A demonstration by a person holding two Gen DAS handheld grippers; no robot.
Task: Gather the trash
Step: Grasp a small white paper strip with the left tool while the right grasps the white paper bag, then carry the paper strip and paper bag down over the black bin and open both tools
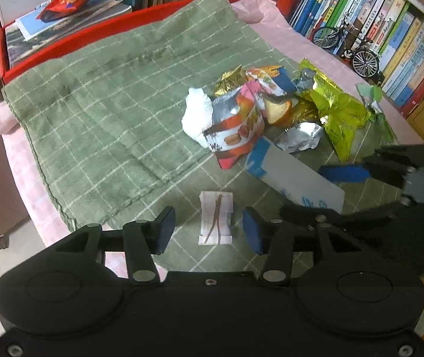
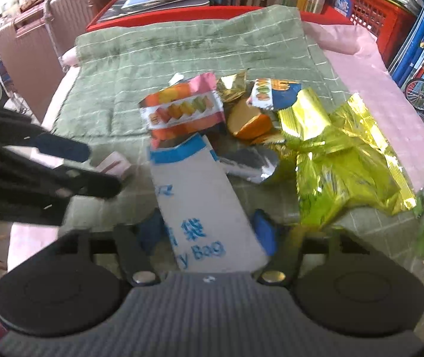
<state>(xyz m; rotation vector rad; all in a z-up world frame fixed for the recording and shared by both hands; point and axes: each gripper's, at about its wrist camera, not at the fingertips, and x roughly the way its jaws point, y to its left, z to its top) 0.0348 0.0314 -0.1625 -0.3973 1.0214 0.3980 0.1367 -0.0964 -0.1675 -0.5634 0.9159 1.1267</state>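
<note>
— What are our grippers doing?
— Our left gripper (image 1: 209, 227) is hanging released around a small wrapper (image 1: 215, 217) near the towel's (image 1: 99, 113) front edge. Our right gripper (image 2: 209, 232) is straddling the paper bag (image 2: 203, 202); we can't tell if it's gripping. Trash (image 2: 271, 125) is lying mid-towel.

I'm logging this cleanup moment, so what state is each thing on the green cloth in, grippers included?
left gripper: jaws open, small white wrapper between them, untouched
small white wrapper: flat on the green cloth
right gripper: jaws either side of the paper bag; grip unclear
paper bag: lying flat, end under the wrappers
yellow-green foil bag: crumpled, torn open
white tissue: balled up
silver foil: crumpled
</note>
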